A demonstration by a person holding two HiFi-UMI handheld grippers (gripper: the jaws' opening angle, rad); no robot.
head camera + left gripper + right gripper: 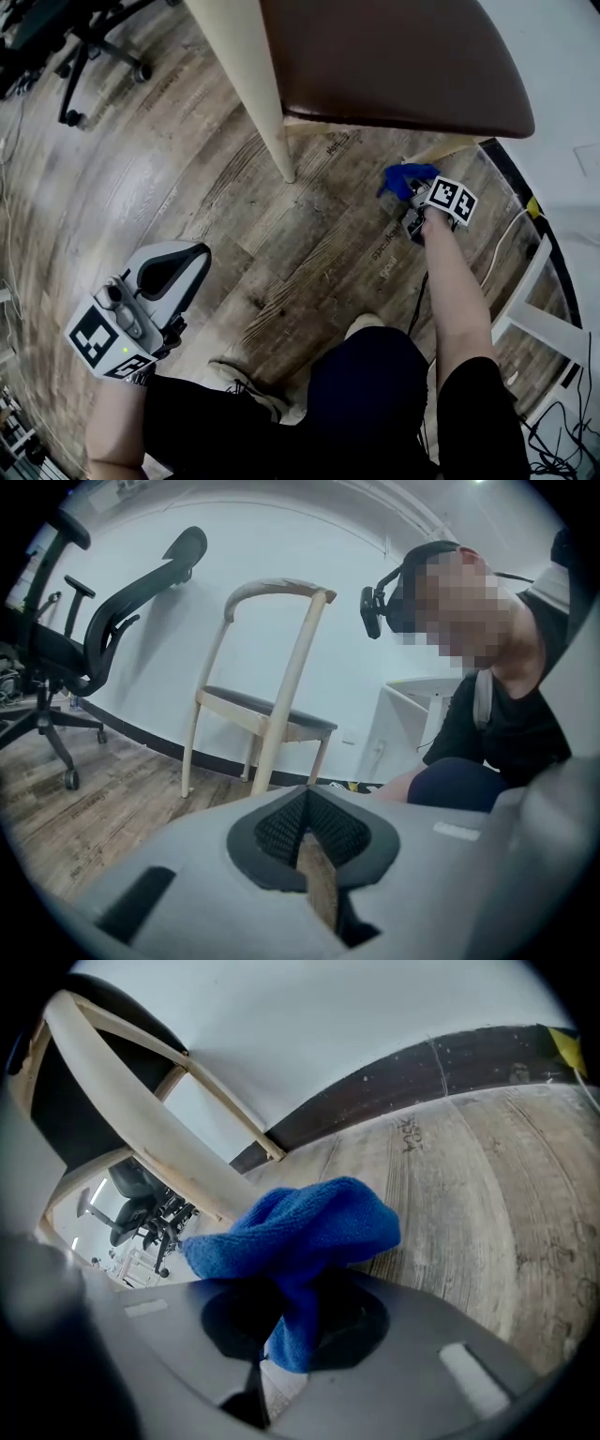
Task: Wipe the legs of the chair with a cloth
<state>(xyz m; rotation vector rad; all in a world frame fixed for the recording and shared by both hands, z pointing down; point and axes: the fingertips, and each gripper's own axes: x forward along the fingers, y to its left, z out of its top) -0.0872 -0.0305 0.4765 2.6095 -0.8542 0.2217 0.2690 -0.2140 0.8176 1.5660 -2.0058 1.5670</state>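
Left gripper (183, 262) is low by the knee, fingers pressed together on nothing, well apart from the chair.

Right gripper (419, 199) is out ahead, fingers clenched on a thin fold of the blue cloth (403, 178). Most of the cloth bunches loose just beside the rear chair leg (448, 148); I cannot tell whether they touch.

Risks as I judge them:
- Drag along the leg could pull that fold free.
- The unsteadied chair may skid on the wood floor (309, 244).
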